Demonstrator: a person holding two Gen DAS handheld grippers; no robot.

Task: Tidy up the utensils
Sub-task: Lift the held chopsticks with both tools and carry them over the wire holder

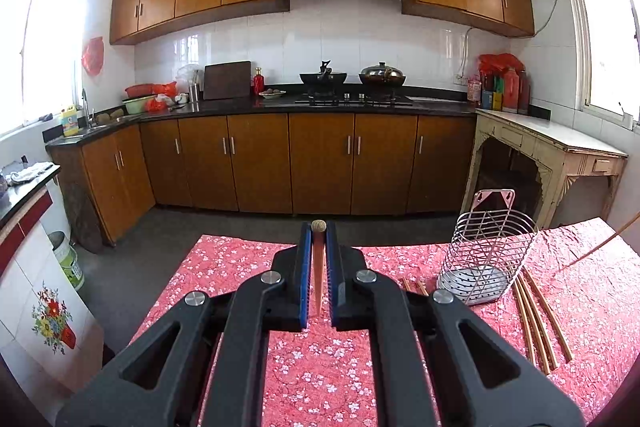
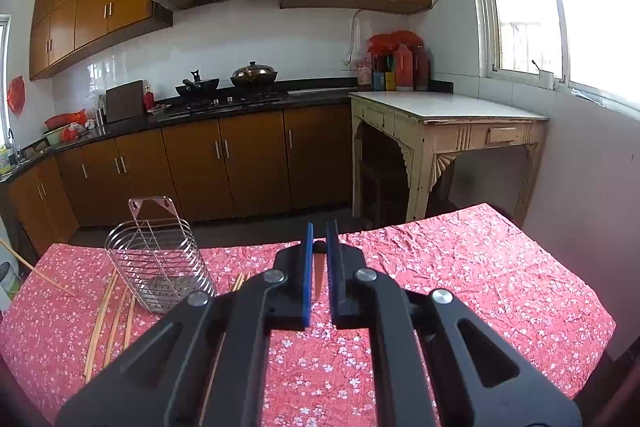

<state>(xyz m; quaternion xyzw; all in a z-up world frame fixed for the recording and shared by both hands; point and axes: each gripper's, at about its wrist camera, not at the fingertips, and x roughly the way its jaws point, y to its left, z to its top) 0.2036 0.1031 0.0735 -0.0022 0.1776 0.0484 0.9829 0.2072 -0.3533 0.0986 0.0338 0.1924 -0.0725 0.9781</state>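
Over the table with the red floral cloth (image 1: 240, 267), my left gripper (image 1: 319, 227) is shut on a brown chopstick (image 1: 318, 279) that points away between the blue pads. My right gripper (image 2: 320, 229) is shut on another chopstick (image 2: 319, 281), seen end-on. A wire utensil holder (image 1: 486, 251) (image 2: 160, 259) stands upright on the cloth between the two grippers, and nothing shows inside it. Several loose chopsticks (image 1: 538, 319) (image 2: 108, 319) lie on the cloth beside the holder, and a pair (image 2: 240, 281) lies behind it. Each view shows the other hand's chopstick (image 1: 596, 247) (image 2: 36, 271) slanting in the air.
The table's far edge drops to a dark floor (image 1: 224, 223) in front of brown base cabinets (image 1: 320, 163). A cream side table (image 2: 448, 119) stands at the right under a window. Two woks sit on the hob (image 1: 352, 99) on the black counter.
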